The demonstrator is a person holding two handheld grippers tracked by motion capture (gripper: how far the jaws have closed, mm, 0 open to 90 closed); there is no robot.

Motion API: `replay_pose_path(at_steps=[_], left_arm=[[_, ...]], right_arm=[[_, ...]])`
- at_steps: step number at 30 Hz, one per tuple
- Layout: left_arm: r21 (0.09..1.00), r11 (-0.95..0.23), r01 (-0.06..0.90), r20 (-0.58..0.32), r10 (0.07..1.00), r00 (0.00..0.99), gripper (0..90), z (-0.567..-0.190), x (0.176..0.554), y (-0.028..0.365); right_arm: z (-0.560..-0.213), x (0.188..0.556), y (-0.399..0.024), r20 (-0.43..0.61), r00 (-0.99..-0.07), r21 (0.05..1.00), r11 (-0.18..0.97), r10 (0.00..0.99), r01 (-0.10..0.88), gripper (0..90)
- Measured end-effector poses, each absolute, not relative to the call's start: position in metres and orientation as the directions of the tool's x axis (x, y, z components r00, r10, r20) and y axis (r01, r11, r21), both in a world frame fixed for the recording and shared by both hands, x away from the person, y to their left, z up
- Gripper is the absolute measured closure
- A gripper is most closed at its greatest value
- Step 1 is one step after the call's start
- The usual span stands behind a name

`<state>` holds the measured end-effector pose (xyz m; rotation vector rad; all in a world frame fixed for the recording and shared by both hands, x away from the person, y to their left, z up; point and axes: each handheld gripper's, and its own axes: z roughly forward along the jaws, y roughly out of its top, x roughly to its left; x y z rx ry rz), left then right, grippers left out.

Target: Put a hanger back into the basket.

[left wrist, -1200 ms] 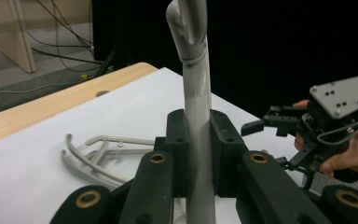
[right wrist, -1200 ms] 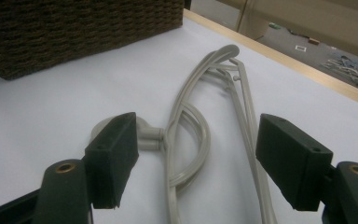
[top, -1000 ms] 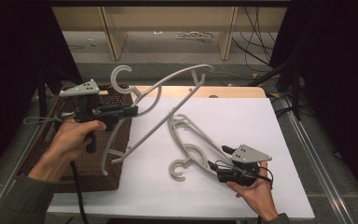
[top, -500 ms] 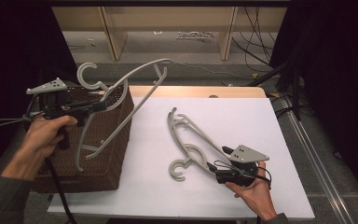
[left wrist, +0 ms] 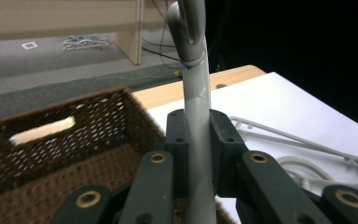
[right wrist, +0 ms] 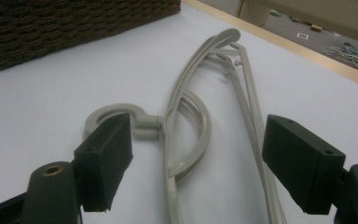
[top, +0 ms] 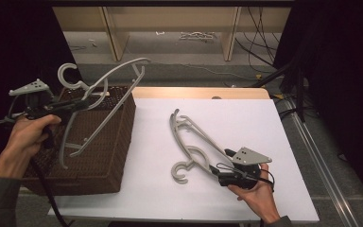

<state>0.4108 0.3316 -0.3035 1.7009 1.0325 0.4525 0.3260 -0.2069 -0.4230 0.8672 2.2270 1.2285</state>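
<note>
My left gripper (top: 82, 103) is shut on the neck of a grey plastic hanger (top: 118, 71) and holds it tilted above the brown wicker basket (top: 108, 156). In the left gripper view the pads (left wrist: 177, 135) clamp the hanger's stem (left wrist: 196, 84), and its hook rises beyond them. Two more grey hangers (top: 189, 137) lie stacked on the white table. My right gripper (top: 217, 171) rests low at their hook end. Its jaws have just been opening and now stand open. The hangers' bars (right wrist: 186, 107) lie between the jaws untouched.
The basket (left wrist: 65, 140) stands at the table's left edge. A wooden strip (top: 194, 92) borders the far side of the white tabletop (top: 236, 118). Beyond it are shelf legs and loose cables on the floor. Darkness surrounds the left and right sides.
My left gripper has carried its hanger leftward, from over the table's edge to above the basket, and slightly lower. The right hand has stayed where it was.
</note>
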Motion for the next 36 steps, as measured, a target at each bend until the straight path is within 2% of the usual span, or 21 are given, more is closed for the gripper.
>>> replay_pose_path(at_steps=[9, 27, 36], left_arm=[[0.908, -0.095, 0.407, -0.145, 0.842, 0.52, 79.6, -0.319, 0.41, 0.359], [0.895, -0.167, 0.413, -0.079, 0.852, 0.517, 79.6, -0.346, 0.399, 0.386], [0.872, -0.182, 0.454, -0.073, 0.869, 0.489, 79.6, -0.359, 0.4, 0.394]], right_arm=[[-0.423, 0.326, -0.207, -0.093, -0.7, 0.857, 0.415, 0.708, 0.305, 25.4], [-0.425, 0.327, -0.206, -0.085, -0.702, 0.861, 0.407, 0.707, 0.306, 24.8], [-0.425, 0.327, -0.207, -0.084, -0.705, 0.854, 0.415, 0.704, 0.313, 24.7]])
